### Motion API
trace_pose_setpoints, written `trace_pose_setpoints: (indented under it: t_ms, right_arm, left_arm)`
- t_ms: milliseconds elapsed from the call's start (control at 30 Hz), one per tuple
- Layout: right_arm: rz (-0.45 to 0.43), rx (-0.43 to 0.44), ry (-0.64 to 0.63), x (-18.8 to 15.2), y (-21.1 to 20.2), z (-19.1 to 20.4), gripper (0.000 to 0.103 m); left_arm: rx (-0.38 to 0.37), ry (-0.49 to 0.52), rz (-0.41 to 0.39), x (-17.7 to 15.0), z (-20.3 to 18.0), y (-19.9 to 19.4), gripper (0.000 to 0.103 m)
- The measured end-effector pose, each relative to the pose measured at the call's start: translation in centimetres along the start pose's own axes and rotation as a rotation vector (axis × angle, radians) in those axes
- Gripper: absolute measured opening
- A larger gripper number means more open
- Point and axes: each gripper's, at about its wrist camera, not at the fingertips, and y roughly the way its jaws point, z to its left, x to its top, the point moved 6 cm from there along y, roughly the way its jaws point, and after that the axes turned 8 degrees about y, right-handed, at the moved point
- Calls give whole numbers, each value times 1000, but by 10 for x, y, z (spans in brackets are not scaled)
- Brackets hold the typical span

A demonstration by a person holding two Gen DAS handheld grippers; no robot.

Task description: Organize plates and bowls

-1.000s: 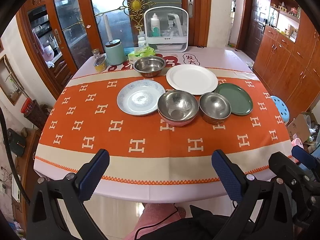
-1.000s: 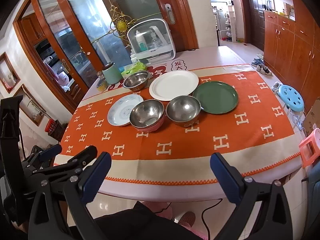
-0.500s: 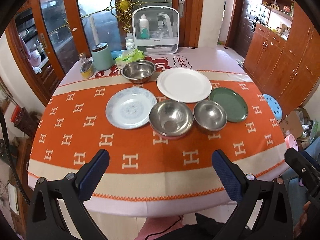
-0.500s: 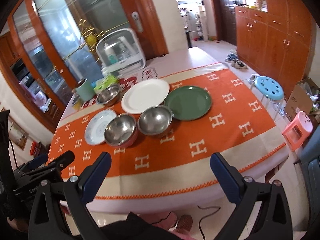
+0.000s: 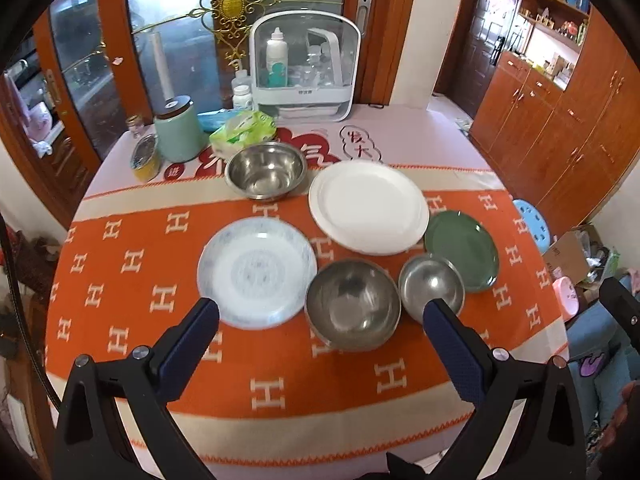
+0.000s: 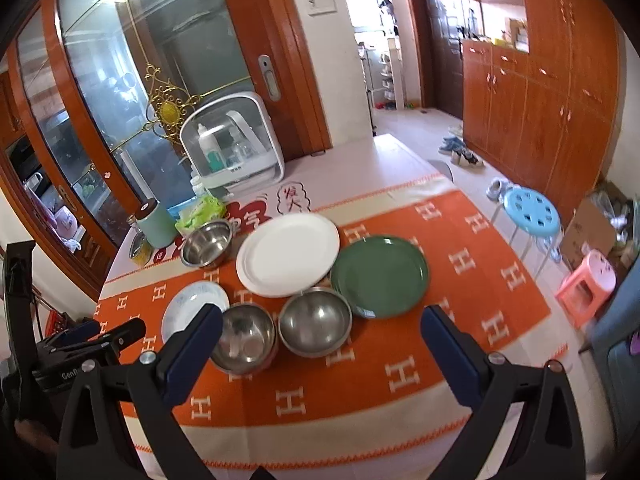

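On the orange cloth lie a pale patterned plate [image 5: 257, 273], a large white plate [image 5: 368, 206] and a green plate [image 5: 462, 249]. Two steel bowls stand in front: a big one [image 5: 353, 309] and a smaller one [image 5: 431, 284]. A third steel bowl [image 5: 265, 169] sits behind. My left gripper [image 5: 320, 336] hangs open above the near cloth, just short of the big bowl. In the right wrist view the green plate [image 6: 379, 275] and the small bowl [image 6: 315, 322] lie ahead of my open right gripper [image 6: 318, 336]. Neither gripper holds anything.
At the table's back stand a white clear-fronted rack [image 5: 305, 66], a green canister [image 5: 178, 130], a yellow jar [image 5: 145, 156] and a tissue pack [image 5: 242, 130]. A blue stool [image 6: 530, 210] and a pink stool [image 6: 586, 282] stand on the floor at right, by the wooden cabinets [image 6: 552, 92].
Both grippers have moved forward over the table, so the dishes look larger and closer. The right view has swung rightward toward the green plate. Both stay open.
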Motion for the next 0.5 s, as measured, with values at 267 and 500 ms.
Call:
trace_pose_setpoints:
  t_ms: [267, 500]
  right_arm:
    - [18, 15, -29, 29, 28, 17, 100]
    - [5, 13, -56, 58, 58, 13, 100]
  left_arm:
    - [-73, -70, -18, 33, 29, 32, 102]
    - [-75, -95, -5, 48, 33, 60, 102]
